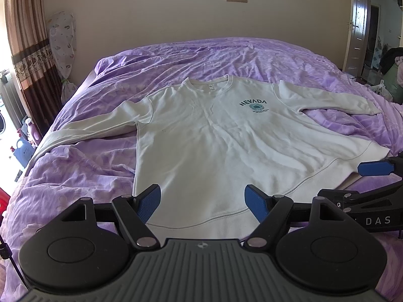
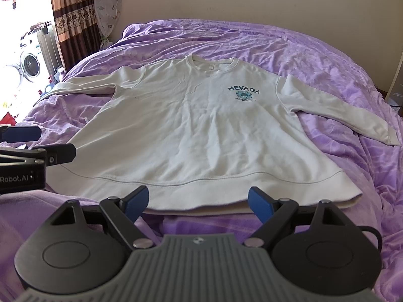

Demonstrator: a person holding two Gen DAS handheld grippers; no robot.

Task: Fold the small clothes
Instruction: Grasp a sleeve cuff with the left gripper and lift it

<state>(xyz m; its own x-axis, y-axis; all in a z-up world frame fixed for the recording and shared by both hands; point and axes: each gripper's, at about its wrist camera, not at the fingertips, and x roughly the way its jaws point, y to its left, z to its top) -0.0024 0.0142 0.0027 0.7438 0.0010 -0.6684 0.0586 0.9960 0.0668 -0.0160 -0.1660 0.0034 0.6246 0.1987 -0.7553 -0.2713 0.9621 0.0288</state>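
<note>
Sweatshirt (image 1: pixel 214 136) lies face up, sleeves spread, on the purple bed (image 1: pixel 83 166); left hand-held gripper (image 1: pixel 202 201) and right hand-held gripper (image 2: pixel 199 201) hover released at its hem. Best pinch both hem layers near the corners, then lift evenly

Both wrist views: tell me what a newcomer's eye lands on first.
The white sweatshirt comes first: it lies flat, front up, in the middle of the purple bedspread, sleeves spread to both sides. Next is the dark NEVADA print on its chest. Then the open left gripper and right gripper near its hem, blue fingers apart.
</note>
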